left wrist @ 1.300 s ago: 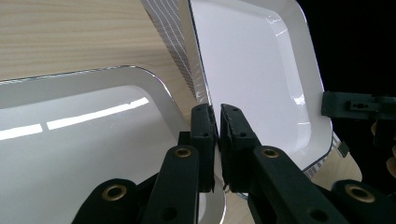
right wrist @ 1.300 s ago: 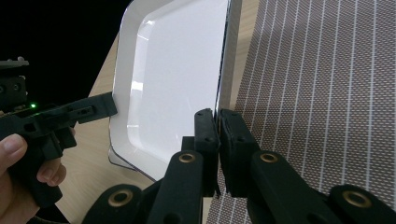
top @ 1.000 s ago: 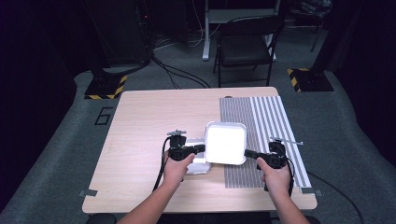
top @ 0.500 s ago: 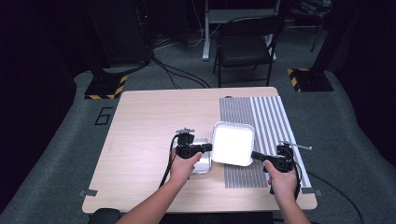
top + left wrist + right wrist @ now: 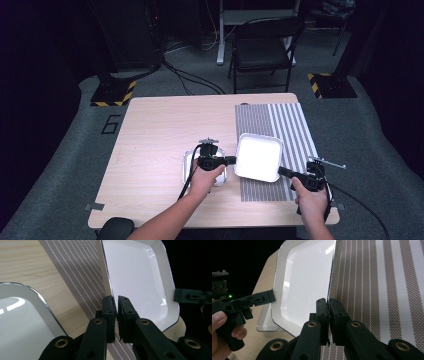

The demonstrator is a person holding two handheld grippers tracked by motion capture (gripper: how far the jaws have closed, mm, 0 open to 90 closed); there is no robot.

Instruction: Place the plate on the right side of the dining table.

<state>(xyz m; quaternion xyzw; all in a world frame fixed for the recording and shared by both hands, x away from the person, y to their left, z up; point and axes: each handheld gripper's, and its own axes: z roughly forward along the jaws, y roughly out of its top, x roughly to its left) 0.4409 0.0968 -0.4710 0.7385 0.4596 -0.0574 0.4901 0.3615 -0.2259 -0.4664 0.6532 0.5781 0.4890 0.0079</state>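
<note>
Both grippers hold a white square plate (image 5: 258,156) between them, a little above the striped mat (image 5: 292,127). My left gripper (image 5: 231,160) is shut on the plate's left rim. In the left gripper view the jaws (image 5: 115,299) pinch that edge, and the plate (image 5: 140,280) stretches away to the right. At the plate's near right corner my right gripper (image 5: 281,171) is shut; its view shows the jaws (image 5: 328,301) clamped on the rim of the plate (image 5: 304,280). A second white plate (image 5: 189,167) lies on the table under the left hand.
The wooden table (image 5: 160,130) has the grey-and-white striped mat on its right half. The second plate (image 5: 20,320) sits just left of the mat's edge. A black chair (image 5: 262,50) and cables stand on the floor beyond the table.
Both hands have carried the held plate to the right, further over the striped mat. More of the second plate now shows under the left hand.
</note>
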